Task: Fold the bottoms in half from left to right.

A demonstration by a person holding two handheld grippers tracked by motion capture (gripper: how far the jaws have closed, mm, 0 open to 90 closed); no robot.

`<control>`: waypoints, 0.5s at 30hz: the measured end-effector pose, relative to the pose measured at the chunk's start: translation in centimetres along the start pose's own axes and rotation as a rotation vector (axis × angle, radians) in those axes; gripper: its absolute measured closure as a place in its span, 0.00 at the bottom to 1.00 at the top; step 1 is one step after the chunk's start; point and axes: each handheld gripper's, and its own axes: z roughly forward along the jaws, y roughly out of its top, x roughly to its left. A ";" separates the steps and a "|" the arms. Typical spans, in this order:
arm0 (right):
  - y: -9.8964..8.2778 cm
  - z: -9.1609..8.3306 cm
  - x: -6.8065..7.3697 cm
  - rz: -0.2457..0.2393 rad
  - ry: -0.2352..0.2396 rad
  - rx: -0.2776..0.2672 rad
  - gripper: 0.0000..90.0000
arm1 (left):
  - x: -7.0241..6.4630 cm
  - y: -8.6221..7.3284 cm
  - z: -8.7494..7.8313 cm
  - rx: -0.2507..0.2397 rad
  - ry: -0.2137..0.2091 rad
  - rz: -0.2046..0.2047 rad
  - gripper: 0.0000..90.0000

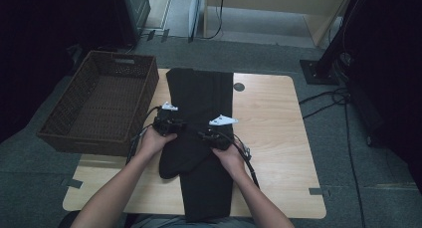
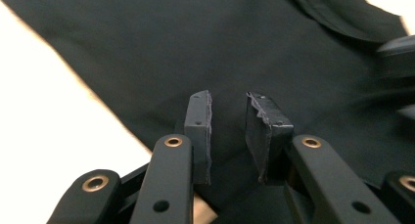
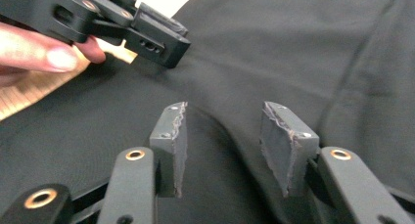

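A black garment (image 1: 199, 91), long like trousers, lies lengthwise down the middle of the wooden table (image 1: 271, 123), and its near left part is folded over into a rounded flap. My left gripper (image 1: 169, 121) hovers over the garment's left edge. Its jaws stand a little apart, with only cloth (image 2: 195, 48) beneath them and nothing between the pads (image 2: 201, 119). My right gripper (image 1: 214, 132) is just to its right, over the middle of the garment (image 3: 303, 48). Its jaws are open above a raised crease and grip nothing. The left gripper (image 3: 147, 35) also appears in the right gripper view, close by at the upper left.
A dark brown wicker basket (image 1: 84, 143) stands at the table's left edge, partly overhanging it. Bare wood lies to the right of the garment, with a round cable hole (image 1: 239, 86) at the back. Cables run over the grey floor on the right.
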 end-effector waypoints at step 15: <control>-2.5 -2.5 -0.2 -0.029 0.019 0.074 0.99 | 0.8 0.8 0.7 -0.031 0.063 -0.036 0.81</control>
